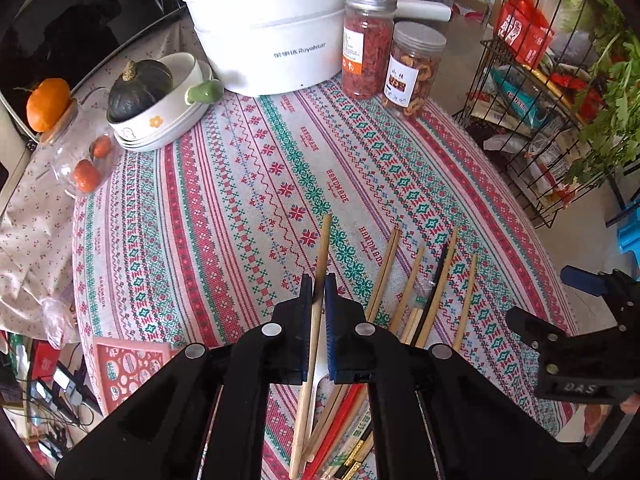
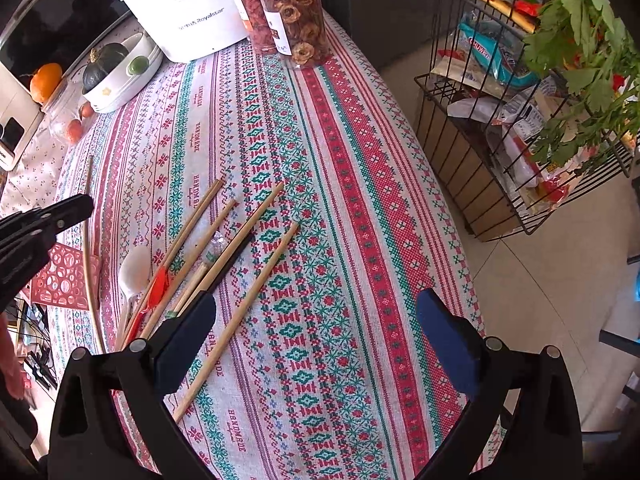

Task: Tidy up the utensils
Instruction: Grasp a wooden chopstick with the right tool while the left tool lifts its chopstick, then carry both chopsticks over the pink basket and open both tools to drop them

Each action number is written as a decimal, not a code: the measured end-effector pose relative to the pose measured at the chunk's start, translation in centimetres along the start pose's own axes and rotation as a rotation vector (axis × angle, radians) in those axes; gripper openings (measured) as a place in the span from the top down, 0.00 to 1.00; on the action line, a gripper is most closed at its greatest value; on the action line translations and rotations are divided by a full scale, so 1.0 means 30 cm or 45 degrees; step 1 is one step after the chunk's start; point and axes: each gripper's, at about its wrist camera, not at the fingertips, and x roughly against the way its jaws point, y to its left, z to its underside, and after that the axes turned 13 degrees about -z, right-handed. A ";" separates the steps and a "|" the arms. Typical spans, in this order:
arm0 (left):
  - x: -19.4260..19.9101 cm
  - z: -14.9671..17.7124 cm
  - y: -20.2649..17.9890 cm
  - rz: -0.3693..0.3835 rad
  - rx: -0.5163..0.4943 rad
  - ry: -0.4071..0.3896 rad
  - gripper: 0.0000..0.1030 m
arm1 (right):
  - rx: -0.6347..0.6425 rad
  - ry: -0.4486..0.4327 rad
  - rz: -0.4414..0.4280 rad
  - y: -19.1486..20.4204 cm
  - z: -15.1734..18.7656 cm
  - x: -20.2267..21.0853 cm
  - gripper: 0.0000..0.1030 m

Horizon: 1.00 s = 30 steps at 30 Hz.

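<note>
Left hand-held gripper (image 1: 319,300) clamped tight on one bamboo chopstick (image 1: 316,320), lifted left of the chopstick pile (image 1: 420,300) on worktop (image 1: 240,200); right hand-held gripper (image 2: 316,344) gapes empty. Keep stick level, w/o snagging the pile.

white pot (image 1: 272,36), two jars (image 1: 367,46), squash (image 1: 138,88), wire rack (image 1: 532,120)

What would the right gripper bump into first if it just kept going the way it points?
Probably the patterned tablecloth: the open right gripper points steeply down at bare cloth. A loose bamboo chopstick lies just beside its left finger.
</note>
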 end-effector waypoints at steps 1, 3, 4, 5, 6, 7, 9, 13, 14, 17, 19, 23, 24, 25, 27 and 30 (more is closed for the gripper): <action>0.037 0.016 0.020 0.010 0.010 -0.033 0.95 | 0.001 0.001 -0.003 0.005 0.001 -0.010 0.06; 0.105 0.048 0.053 0.032 0.040 -0.092 0.95 | 0.000 0.009 -0.019 0.012 0.004 -0.033 0.06; 0.141 0.070 0.072 0.035 0.060 -0.121 0.95 | -0.002 0.016 -0.026 0.016 0.004 -0.046 0.06; 0.167 0.093 0.088 0.038 0.075 -0.153 0.95 | -0.003 0.019 -0.033 0.021 0.006 -0.060 0.08; 0.200 0.118 0.103 0.052 0.087 -0.182 0.96 | 0.002 0.024 -0.031 0.026 0.007 -0.074 0.15; 0.223 0.149 0.139 0.070 0.107 -0.207 0.96 | 0.010 0.034 -0.023 0.033 0.007 -0.091 0.22; 0.272 0.201 0.177 0.096 0.143 -0.248 0.96 | 0.018 0.048 -0.009 0.048 0.010 -0.123 0.28; 0.340 0.283 0.234 0.120 0.201 -0.306 0.96 | 0.045 0.079 0.023 0.081 0.019 -0.187 0.45; 0.349 0.303 0.246 0.125 0.217 -0.317 0.96 | 0.059 0.081 0.051 0.092 0.023 -0.198 0.46; 0.360 0.345 0.283 0.131 0.266 -0.351 0.96 | 0.118 0.064 0.147 0.139 0.033 -0.213 0.63; 0.361 0.366 0.314 0.157 0.307 -0.364 0.96 | 0.127 0.063 0.129 0.162 0.038 -0.215 0.82; 0.369 0.406 0.367 0.188 0.367 -0.393 0.96 | 0.141 0.038 0.127 0.186 0.056 -0.216 0.93; 0.375 0.416 0.378 0.193 0.377 -0.399 0.96 | 0.142 0.030 0.115 0.192 0.063 -0.213 0.94; 0.383 0.422 0.387 0.201 0.383 -0.406 0.96 | 0.149 0.017 0.105 0.195 0.068 -0.205 0.94; 0.412 0.438 0.406 0.206 0.393 -0.442 0.96 | 0.175 -0.029 0.092 0.202 0.072 -0.174 0.94; 0.473 0.461 0.438 0.202 0.408 -0.516 0.96 | 0.197 -0.115 0.062 0.227 0.079 -0.093 0.94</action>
